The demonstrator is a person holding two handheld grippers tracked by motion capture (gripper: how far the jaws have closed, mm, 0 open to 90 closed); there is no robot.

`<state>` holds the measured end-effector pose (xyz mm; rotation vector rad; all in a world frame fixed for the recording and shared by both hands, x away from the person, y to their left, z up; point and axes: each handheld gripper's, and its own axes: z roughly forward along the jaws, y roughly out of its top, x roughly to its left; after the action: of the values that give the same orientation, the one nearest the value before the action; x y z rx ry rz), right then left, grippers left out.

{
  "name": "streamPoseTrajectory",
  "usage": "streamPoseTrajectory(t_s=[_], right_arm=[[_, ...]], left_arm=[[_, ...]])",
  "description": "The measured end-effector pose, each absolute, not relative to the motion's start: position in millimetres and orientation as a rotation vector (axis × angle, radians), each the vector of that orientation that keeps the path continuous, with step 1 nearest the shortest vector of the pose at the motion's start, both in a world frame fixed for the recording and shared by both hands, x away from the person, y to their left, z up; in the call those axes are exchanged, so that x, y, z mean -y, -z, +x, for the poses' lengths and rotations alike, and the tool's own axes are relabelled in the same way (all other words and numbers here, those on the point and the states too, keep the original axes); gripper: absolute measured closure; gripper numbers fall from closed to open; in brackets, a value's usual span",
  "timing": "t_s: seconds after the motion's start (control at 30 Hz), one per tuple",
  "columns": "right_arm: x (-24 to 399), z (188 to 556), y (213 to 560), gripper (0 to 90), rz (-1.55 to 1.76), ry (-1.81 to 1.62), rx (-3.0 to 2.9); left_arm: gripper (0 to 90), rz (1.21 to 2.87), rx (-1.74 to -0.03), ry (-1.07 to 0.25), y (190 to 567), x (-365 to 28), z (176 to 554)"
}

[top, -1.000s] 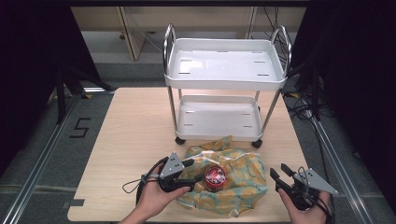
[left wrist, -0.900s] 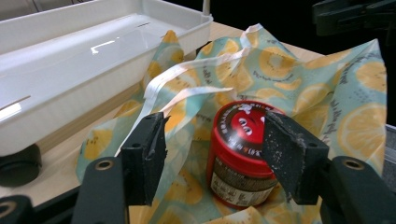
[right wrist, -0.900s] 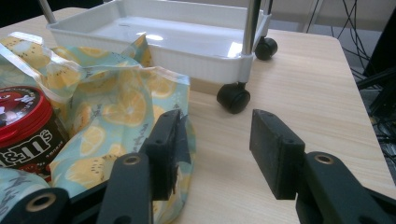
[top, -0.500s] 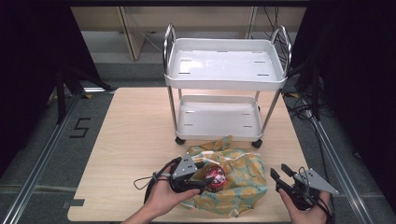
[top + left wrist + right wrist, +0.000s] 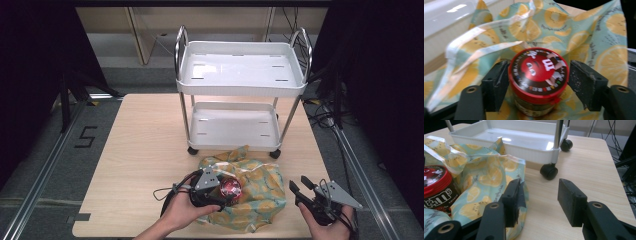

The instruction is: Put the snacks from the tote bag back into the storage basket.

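Note:
A red-lidded candy jar (image 5: 230, 188) stands upright on a lemon-print cloth (image 5: 260, 192) near the table's front edge. My left gripper (image 5: 225, 193) reaches in from the left, and the jar (image 5: 538, 72) sits between its jaws. Those jaws have just been opening; the right pad (image 5: 584, 82) stands clear of the jar, so nothing is gripped. My right gripper (image 5: 300, 186) is open at the cloth's right edge. In the right gripper view its left pad (image 5: 514, 197) lies against the cloth (image 5: 486, 175), and the jar (image 5: 435, 186) shows at the far left.
A white two-shelf cart (image 5: 240, 90) on black wheels stands just behind the cloth, both shelves bare. One wheel (image 5: 549, 172) is close ahead of my right gripper. The wooden table (image 5: 140, 150) stretches off to the left. Dark floor and cables surround it.
My left gripper has slid to the right up to the jar, and its jaws now stand apart around it. The jar, the cloth and my right gripper have stayed put.

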<state>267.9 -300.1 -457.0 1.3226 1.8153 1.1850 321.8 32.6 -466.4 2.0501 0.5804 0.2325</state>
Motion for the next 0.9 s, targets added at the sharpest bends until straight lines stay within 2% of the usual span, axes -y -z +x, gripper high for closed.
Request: streamPoseTrajectory(t_s=[0.6, 0.63, 0.67, 0.73, 0.9], right_arm=[[300, 269, 458, 54.2, 1.308, -1.182, -1.815], [299, 268, 458, 54.2, 1.324, -1.183, -1.812], [301, 270, 458, 54.2, 1.29, -1.181, -1.817], [299, 269, 458, 54.2, 1.321, -1.185, -1.81], [299, 269, 458, 54.1, 1.321, -1.185, -1.813]], left_arm=[[25.0, 2.099, -0.577, -0.233, 483, -24, 327], [24.9, 2.15, -0.547, -0.226, 482, -26, 330], [24.8, 2.105, -0.576, -0.23, 484, -23, 328], [24.6, 2.152, -0.55, -0.236, 484, -25, 330], [24.0, 2.113, -0.584, -0.209, 487, -20, 330]])
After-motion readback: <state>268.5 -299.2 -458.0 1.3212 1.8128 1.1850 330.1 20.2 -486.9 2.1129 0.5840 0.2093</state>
